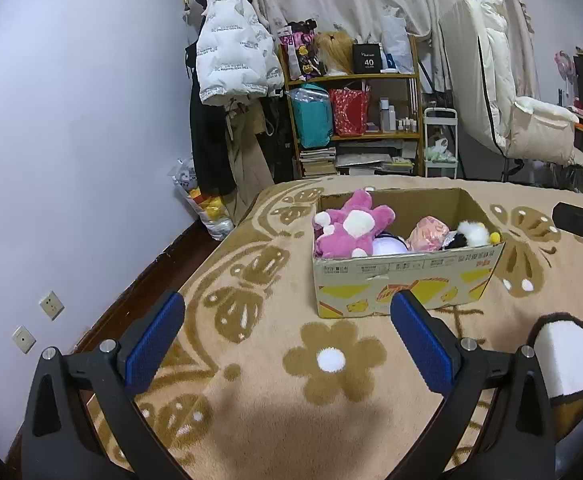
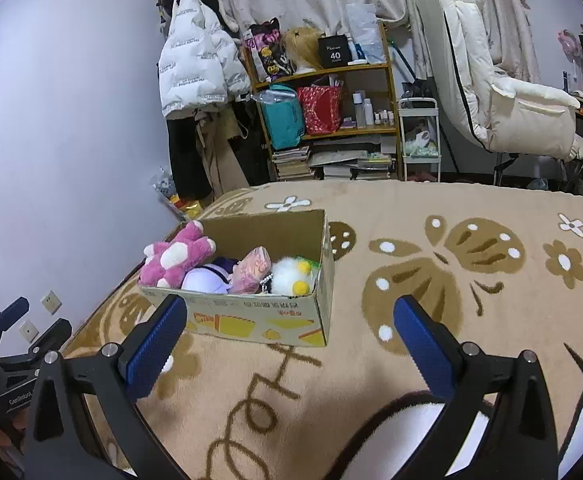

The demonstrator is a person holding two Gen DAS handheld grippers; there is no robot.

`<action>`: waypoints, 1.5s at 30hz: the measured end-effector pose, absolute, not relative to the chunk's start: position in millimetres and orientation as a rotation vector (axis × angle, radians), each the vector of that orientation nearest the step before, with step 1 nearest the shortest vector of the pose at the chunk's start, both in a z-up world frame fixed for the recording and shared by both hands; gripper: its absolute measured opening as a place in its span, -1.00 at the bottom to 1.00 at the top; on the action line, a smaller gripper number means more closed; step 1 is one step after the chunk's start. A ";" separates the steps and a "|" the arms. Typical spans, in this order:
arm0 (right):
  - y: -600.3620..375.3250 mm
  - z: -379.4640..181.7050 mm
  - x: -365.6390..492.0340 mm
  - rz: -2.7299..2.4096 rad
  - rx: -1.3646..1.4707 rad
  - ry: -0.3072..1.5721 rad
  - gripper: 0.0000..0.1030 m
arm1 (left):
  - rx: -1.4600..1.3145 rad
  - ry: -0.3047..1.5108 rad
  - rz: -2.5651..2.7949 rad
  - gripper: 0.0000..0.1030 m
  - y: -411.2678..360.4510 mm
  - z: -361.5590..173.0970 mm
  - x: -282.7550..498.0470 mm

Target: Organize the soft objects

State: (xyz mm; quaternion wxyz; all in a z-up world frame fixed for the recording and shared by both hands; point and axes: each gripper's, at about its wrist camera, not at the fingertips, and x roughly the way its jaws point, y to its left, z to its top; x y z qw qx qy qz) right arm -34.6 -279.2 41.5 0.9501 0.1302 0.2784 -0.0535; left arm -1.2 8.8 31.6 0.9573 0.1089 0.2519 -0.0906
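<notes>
A cardboard box [image 1: 407, 276] stands on the tan blanket [image 1: 275, 420]; it also shows in the right wrist view [image 2: 251, 320]. It holds a pink and white plush [image 1: 351, 228], a purple-white plush [image 2: 205, 280], a pink packet [image 1: 427, 234] and a white fluffy toy with yellow parts [image 2: 291, 276]. My left gripper [image 1: 287, 344] is open and empty, low over the blanket in front of the box. My right gripper [image 2: 291, 344] is open and empty, just in front of the box's right corner.
The blanket [image 2: 471, 216] has butterfly and flower patterns. The bed's left edge runs along a wall with sockets [image 1: 51, 305]. Beyond the bed stand a shelf [image 1: 355, 120], hanging coats [image 1: 231, 60] and a white chair [image 1: 523, 120]. The left gripper shows at the right view's left edge [image 2: 7, 344].
</notes>
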 end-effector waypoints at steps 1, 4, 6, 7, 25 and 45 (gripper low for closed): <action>-278.7 40.5 -34.0 -0.108 0.264 0.570 1.00 | 0.224 0.514 -0.184 0.98 8.3 30.6 -0.7; -276.0 38.3 -33.1 -0.109 0.251 0.579 1.00 | 0.229 0.516 -0.180 0.98 7.6 29.4 -0.5; -274.1 37.8 -33.0 -0.109 0.241 0.583 1.00 | 0.229 0.515 -0.177 0.98 7.6 29.2 -0.4; -273.2 37.5 -33.0 -0.109 0.238 0.584 1.00 | 0.226 0.517 -0.177 0.98 7.4 28.3 0.2; -275.9 34.0 -35.3 -0.120 0.243 0.583 1.00 | 0.232 0.534 -0.185 0.98 7.0 24.2 -0.4; -279.8 33.7 -36.6 -0.123 0.243 0.580 1.00 | 0.229 0.532 -0.188 0.98 7.2 20.6 -2.4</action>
